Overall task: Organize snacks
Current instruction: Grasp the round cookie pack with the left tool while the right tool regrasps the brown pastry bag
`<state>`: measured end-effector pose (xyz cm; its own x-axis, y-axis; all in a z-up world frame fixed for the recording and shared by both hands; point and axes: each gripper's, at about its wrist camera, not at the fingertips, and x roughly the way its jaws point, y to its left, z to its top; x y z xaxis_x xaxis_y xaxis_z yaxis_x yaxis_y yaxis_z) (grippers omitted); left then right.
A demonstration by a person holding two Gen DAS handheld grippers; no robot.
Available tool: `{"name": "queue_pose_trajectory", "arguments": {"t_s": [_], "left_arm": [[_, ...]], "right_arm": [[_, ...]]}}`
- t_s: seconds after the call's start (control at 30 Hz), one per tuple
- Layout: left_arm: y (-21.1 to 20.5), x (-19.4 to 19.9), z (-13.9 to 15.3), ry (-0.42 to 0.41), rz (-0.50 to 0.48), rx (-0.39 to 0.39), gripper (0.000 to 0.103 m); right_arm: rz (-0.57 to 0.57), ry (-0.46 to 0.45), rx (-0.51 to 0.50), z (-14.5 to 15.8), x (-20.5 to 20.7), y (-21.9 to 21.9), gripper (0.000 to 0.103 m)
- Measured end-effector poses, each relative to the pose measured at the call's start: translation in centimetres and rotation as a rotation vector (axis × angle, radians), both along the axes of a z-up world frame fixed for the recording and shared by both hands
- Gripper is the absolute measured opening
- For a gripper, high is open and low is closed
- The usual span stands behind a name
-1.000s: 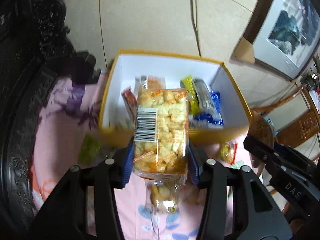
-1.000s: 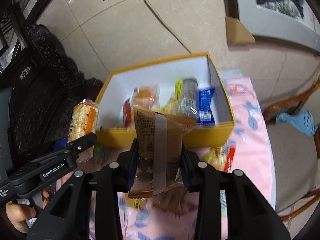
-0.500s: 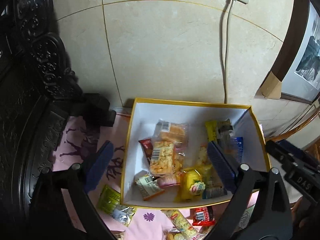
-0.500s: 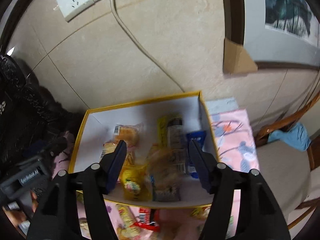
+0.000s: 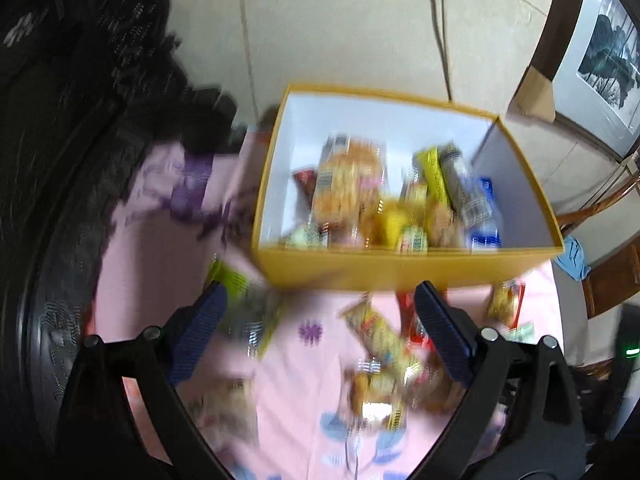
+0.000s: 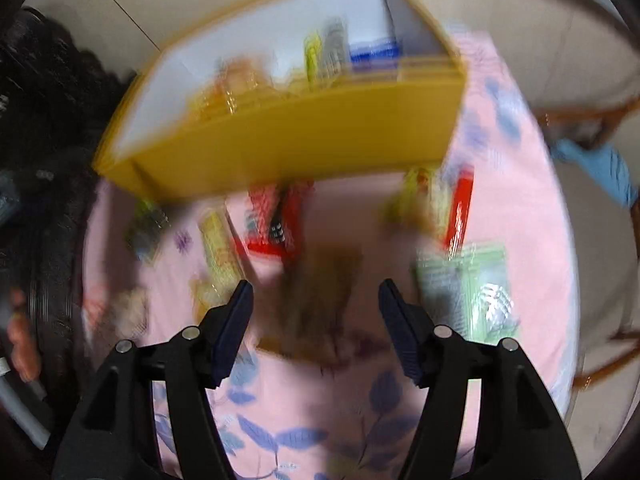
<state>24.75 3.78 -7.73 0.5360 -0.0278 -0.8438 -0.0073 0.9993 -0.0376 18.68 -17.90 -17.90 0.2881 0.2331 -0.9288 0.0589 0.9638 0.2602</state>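
A yellow box (image 5: pixel 400 268) with white inner walls holds several snack packets, among them a clear pack of crackers (image 5: pixel 344 188). It also shows in the right wrist view (image 6: pixel 304 140). My left gripper (image 5: pixel 320 312) is open and empty, above the pink cloth just in front of the box. Loose packets lie under it, such as a yellow one (image 5: pixel 380 336) and a green one (image 5: pixel 236 284). My right gripper (image 6: pixel 316 304) is open and empty over a blurred brown packet (image 6: pixel 320 300). Red packets (image 6: pixel 276 216) and a green packet (image 6: pixel 464 284) lie near it. Both views are motion-blurred.
The pink flowered cloth (image 6: pixel 360 420) covers the table. Dark carved furniture (image 5: pixel 60 160) stands at the left. A tiled wall with a cable (image 5: pixel 440 32) and a framed picture (image 5: pixel 600 52) is behind the box. A wooden chair with a blue cloth (image 6: pixel 600 164) is at the right.
Both grippers let their packets go into the box and opened. They have since pulled back and down from the box toward the loose packets on the cloth.
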Motion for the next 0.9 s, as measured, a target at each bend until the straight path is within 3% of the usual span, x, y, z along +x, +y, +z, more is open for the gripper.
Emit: {"name": "queue_pose_trajectory", "arguments": {"t_s": [0.2,0.37,0.43,0.47,0.5,0.57,0.73,0.9], "left_arm": [[1.3,-4.8,-2.2,0.048,0.011,-0.006,0.096],[2.5,-6.6,-3.8,0.090,0.028,-0.025,0.096],[2.6,-6.9,-4.5,0.108,0.035,-0.018,0.096],[2.6,-7.1,-5.0,0.120,0.035,-0.015,0.096],[2.5,-7.2,-5.5,0.130,0.032,-0.014,0.096],[1.9,-7.5,-6.6,0.154,0.015,-0.013,0.096],[-0.8,-7.7,-8.8,0.191,-0.070,-0.009,0.096],[-4.5,-6.9,-11.6,0.228,-0.154,0.048,0.096]], "right_arm": [[-0.090,0.012,0.023,-3.1,-0.6,1.0,0.066],[-0.105,-0.001,-0.033,-4.9,1.0,2.5,0.070],[-0.049,-0.025,-0.139,-5.1,1.2,4.2,0.071],[-0.005,-0.031,-0.207,-5.4,1.0,5.1,0.067],[0.029,-0.050,-0.258,-5.5,0.6,5.7,0.053],[0.058,-0.067,-0.254,-5.4,0.0,5.6,0.042],[0.068,-0.016,-0.201,-5.5,-3.0,2.6,0.040],[0.079,-0.006,-0.194,-5.7,-6.1,1.2,0.040]]}}
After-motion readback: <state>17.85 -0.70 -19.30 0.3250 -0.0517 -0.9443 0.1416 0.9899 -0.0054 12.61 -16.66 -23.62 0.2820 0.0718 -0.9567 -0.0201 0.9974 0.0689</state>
